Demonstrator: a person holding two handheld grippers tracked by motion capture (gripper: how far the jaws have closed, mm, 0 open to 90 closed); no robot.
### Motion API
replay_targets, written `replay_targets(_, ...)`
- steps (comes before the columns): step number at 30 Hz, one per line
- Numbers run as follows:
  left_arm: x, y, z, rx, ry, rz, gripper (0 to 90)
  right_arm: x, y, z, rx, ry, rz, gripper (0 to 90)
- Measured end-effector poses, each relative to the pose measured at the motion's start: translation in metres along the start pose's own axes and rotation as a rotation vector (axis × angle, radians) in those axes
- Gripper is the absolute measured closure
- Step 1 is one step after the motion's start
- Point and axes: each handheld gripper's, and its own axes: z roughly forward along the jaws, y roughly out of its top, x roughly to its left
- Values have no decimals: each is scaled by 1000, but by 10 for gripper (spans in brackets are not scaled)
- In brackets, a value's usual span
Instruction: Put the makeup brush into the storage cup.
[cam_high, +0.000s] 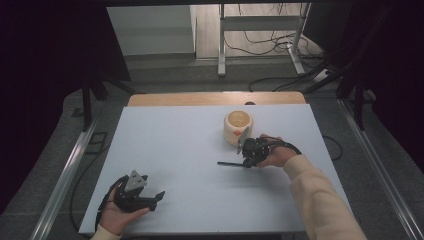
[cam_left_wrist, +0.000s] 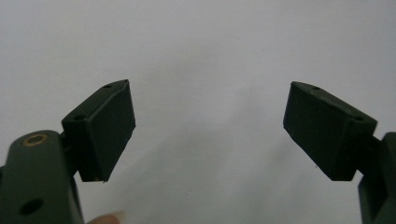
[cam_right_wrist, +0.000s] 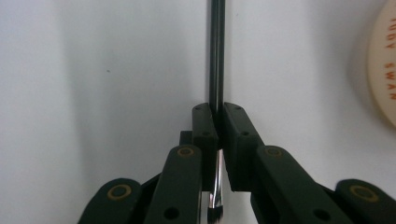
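The right gripper (cam_high: 246, 159) is clenched on a thin black rod (cam_right_wrist: 216, 51) with a shiny metal end, which lies low over the pale surface (cam_high: 190, 150) just in front of the cream cup (cam_high: 237, 126), its dark tip pointing away from the cup. The left gripper (cam_high: 150, 197) rests released, well apart from the cup at the surface's near edge, nothing between its jaws.

Only the cup (cam_high: 238, 126) blocks me, at 1 o'clock from my right gripper (cam_high: 243, 161); 9 o'clock lies open.
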Motion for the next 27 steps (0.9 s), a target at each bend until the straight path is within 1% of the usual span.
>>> replay_targets(2,0,0,0,-1,1,1,168,0,0,-4,-32,-3,5,839)
replay_targets(4,0,0,0,-1,0,1,168,1,1,-9,-43,-12,17,839)
replay_targets(5,-1,0,0,-1,0,2,168,3,1,-13,-58,-10,21,839)
replay_targets(7,-1,0,0,-2,1,3,168,4,2,-15,-61,-18,24,838)
replay_targets(10,-1,0,0,-3,1,2,168,9,4,-20,-95,-35,14,838)
replay_targets(11,0,0,0,-3,1,0,168,14,6,-24,-113,-28,15,838)
replay_targets(12,0,0,0,-3,1,0,168,15,6,-25,-124,-28,8,838)
replay_targets(14,0,0,0,-2,1,1,168,16,7,-26,-132,-32,1,838)
replay_targets(15,0,0,0,-2,1,1,168,18,7,-27,-136,-23,6,838)
replay_targets(18,0,0,0,-2,2,1,168,21,7,-28,-154,-26,1,838)
replay_targets(20,0,0,0,-1,3,0,168,25,7,-31,-181,-31,-1,839)
replay_targets(23,0,0,1,1,2,0,168,28,6,-32,-196,-32,1,838)
replay_targets(27,-1,1,1,2,2,1,168,33,5,-31,-194,-31,15,838)
